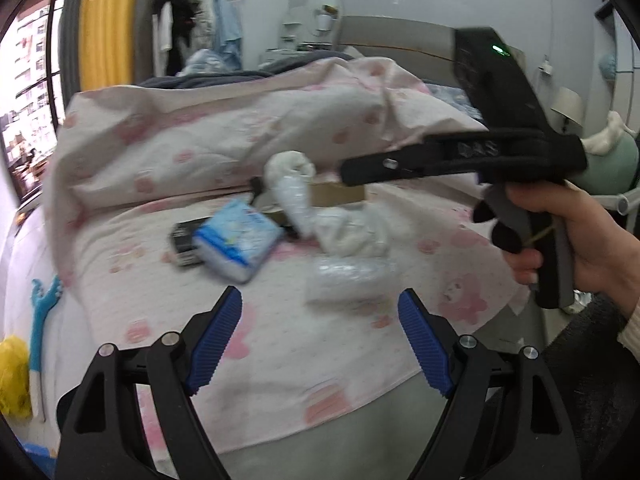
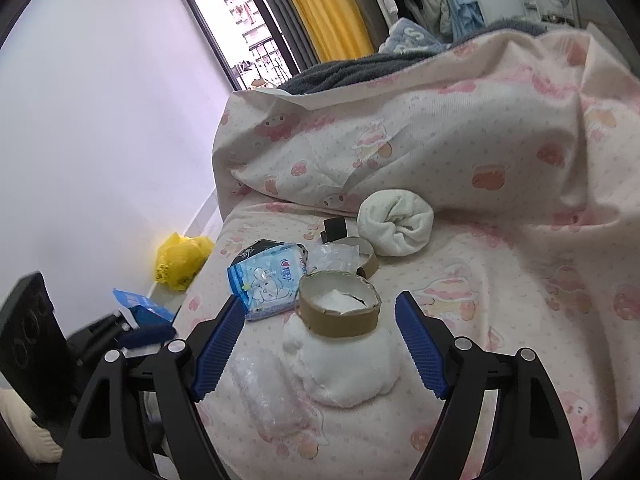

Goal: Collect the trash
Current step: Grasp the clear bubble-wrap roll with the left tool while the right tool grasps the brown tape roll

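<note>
The left tongs (image 1: 320, 336), black with ribbed blue pads, stand apart above the pink-and-white patterned bed sheet (image 1: 280, 344), with nothing between the pads. The right tongs (image 2: 320, 344), of the same make, are also spread apart; a brown cardboard tape ring (image 2: 339, 309) sitting on a white crumpled cloth (image 2: 344, 368) lies in the gap between them, and neither pad touches it. In the left wrist view a hand (image 1: 576, 236) grips the black handle of the right tool on the right side.

The trash is scattered on the bed near its foot. A blue-and-white plastic tissue packet (image 2: 266, 280) lies just left of the tape ring, with a piece of clear crinkled plastic wrap (image 2: 332, 258) behind it. A second clear bubble-wrap piece (image 2: 264, 392) lies beside the white cloth, near the edge of the bed. A second brown cardboard ring (image 2: 366, 258) and a small black object (image 2: 334, 229) sit further back, next to a rolled white towel (image 2: 396, 224). A rumpled quilt (image 2: 440, 140) in the same pink print is heaped behind them. On the floor by the wall lies a yellow plastic bag (image 2: 182, 258).
</note>
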`<state>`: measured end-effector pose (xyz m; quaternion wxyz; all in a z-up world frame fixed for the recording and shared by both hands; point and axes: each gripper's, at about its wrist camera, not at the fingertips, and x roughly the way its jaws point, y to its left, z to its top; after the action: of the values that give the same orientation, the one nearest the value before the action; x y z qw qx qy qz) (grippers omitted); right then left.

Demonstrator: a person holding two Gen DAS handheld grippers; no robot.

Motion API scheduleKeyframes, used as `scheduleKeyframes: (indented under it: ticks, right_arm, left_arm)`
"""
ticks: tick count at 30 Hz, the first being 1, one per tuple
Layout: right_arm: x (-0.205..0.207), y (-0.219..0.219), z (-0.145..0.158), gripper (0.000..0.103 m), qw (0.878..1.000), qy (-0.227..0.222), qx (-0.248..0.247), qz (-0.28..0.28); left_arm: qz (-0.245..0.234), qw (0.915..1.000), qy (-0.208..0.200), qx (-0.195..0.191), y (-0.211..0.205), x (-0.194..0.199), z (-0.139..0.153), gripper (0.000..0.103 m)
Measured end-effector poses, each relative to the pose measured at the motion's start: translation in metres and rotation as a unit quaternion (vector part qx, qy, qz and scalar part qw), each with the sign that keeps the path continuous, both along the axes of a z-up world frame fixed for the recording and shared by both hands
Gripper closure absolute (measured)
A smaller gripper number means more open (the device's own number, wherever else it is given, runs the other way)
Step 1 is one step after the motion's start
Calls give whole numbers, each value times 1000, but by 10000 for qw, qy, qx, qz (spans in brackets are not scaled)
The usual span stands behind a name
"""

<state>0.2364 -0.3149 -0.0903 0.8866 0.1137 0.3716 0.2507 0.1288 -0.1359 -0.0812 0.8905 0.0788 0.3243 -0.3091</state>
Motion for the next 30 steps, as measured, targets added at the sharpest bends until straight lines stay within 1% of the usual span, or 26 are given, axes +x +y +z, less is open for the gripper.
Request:
scheduleKeyframes:
  ticks: [3, 7, 12, 13, 17, 19, 21, 24, 28, 30]
  right_arm:
    - [8, -2, -5, 24, 9998, 97, 140, 103]
    - [16, -4, -10, 24, 9990, 190, 362, 178]
    - [24, -1, -16, 24, 9985, 341, 346, 267]
    - [25, 0, -17, 26, 9983, 361, 350, 288]
    - [29, 4, -20, 39, 9979, 440, 290, 372]
    - [29, 4, -21, 45, 9978, 471, 268, 373]
    - [29, 4, -20, 49, 9979, 466, 260, 360]
    - [27, 3, -15, 52, 9981, 382, 322, 366]
    - [26, 2, -6, 53, 9984, 234, 406, 319]
    - [26, 3, -4, 56, 9987, 208, 370, 297]
  left_arm:
    - [-170, 9998, 90, -36, -12, 3, -7, 20]
    - [-272, 9995, 173, -58, -26, 7, -14, 20]
    - [-277, 9992, 260, -74, -38, 16, -21, 19]
    - [-277, 9992, 275, -87, -39, 16, -22, 19]
    - [-283, 9991, 308, -21, -47, 23, -27, 20]
    - [-286, 9989, 369, 3, -50, 27, -30, 24]
    - [-297, 9988, 399, 12, -53, 30, -33, 30]
    - [-275, 9987, 425, -23, -52, 33, -33, 34]
    - [-288, 9981, 520, -162, -47, 39, -34, 36]
    - [-307, 9980, 514, -178, -45, 38, -33, 37]
